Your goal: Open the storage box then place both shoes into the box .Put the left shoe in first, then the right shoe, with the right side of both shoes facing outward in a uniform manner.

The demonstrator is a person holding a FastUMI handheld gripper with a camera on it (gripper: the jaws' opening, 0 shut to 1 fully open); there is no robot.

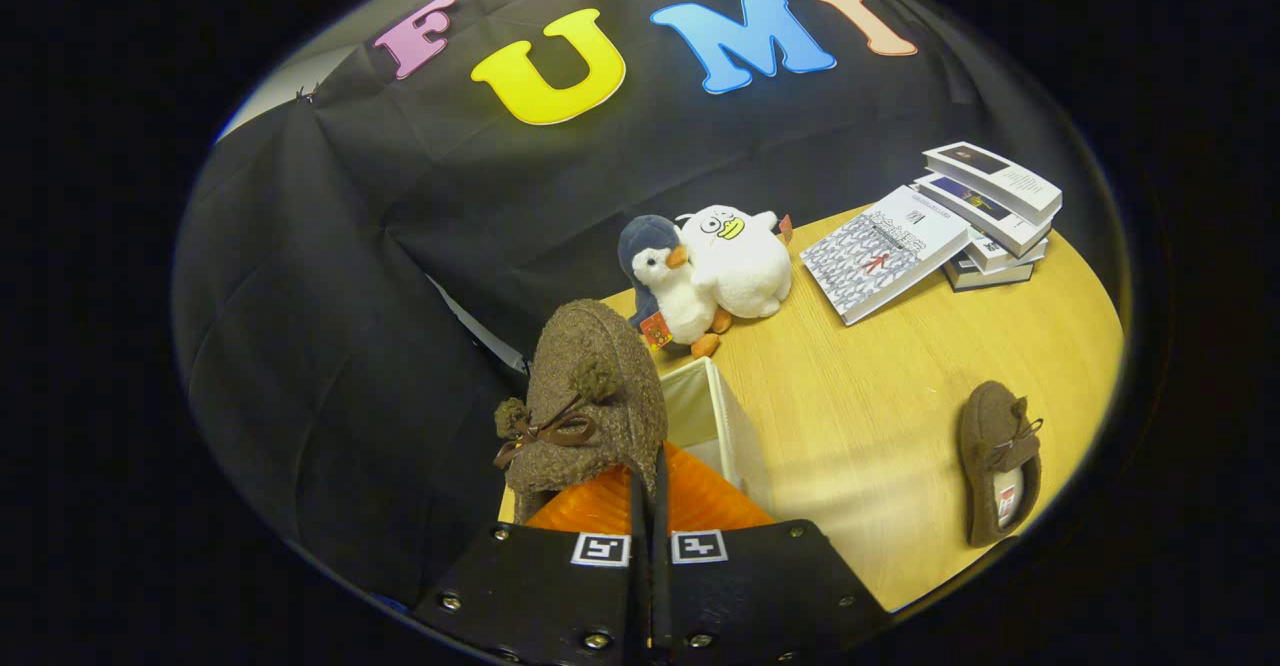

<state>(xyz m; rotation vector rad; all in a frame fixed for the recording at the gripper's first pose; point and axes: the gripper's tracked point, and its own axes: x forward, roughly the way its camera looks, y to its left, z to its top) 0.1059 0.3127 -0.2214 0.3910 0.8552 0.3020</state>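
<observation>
gripper clamped on brown shoe | above storage box

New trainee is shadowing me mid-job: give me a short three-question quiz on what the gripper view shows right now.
1. True or false: the gripper is shut on a brown shoe.
2. What does the held shoe hang above?
3. The other shoe lies: A) in the box, B) on the table, C) on the books.

Key: 1 true; 2 the white storage box with the orange inside; 3 B.
</observation>
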